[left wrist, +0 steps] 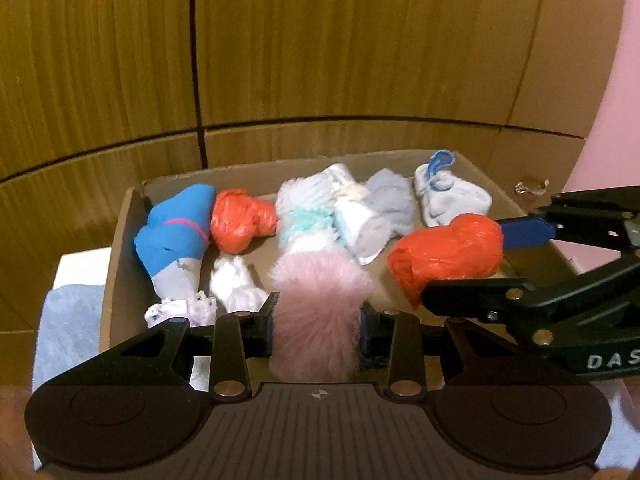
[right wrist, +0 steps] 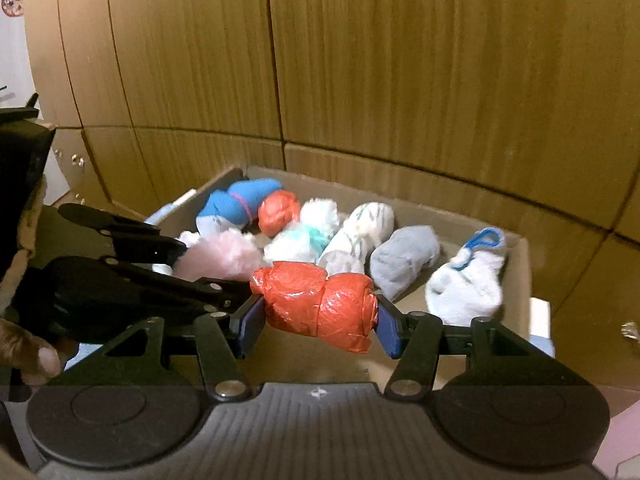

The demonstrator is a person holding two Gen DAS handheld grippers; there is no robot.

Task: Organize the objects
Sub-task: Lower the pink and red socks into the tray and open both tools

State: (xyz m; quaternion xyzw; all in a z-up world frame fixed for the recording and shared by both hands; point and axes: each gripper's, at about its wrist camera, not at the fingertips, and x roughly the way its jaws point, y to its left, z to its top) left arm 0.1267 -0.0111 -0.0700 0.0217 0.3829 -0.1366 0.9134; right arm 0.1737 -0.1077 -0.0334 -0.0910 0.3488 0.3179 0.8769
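Note:
An open cardboard box [left wrist: 120,240] [right wrist: 520,272] holds several rolled bundles. Among them are a blue sock roll [left wrist: 176,228] [right wrist: 240,204], an orange plastic bundle [left wrist: 240,220] [right wrist: 278,212], a grey sock roll [left wrist: 392,204] [right wrist: 404,260] and a white sock with a blue loop [left wrist: 448,196] [right wrist: 468,280]. My left gripper [left wrist: 320,316] [right wrist: 208,268] is shut on a pink fluffy roll [left wrist: 320,304] [right wrist: 224,256] over the box's near edge. Beside it, my right gripper [right wrist: 320,326] [left wrist: 464,264] is shut on a second orange plastic bundle [right wrist: 320,304] [left wrist: 448,256] above the box's front right part.
Brown wooden panels [left wrist: 320,40] rise right behind the box. A light blue cloth [left wrist: 68,328] lies left of the box, and a pink wall [left wrist: 624,80] shows at the far right. A person's hand [right wrist: 32,352] grips the left tool.

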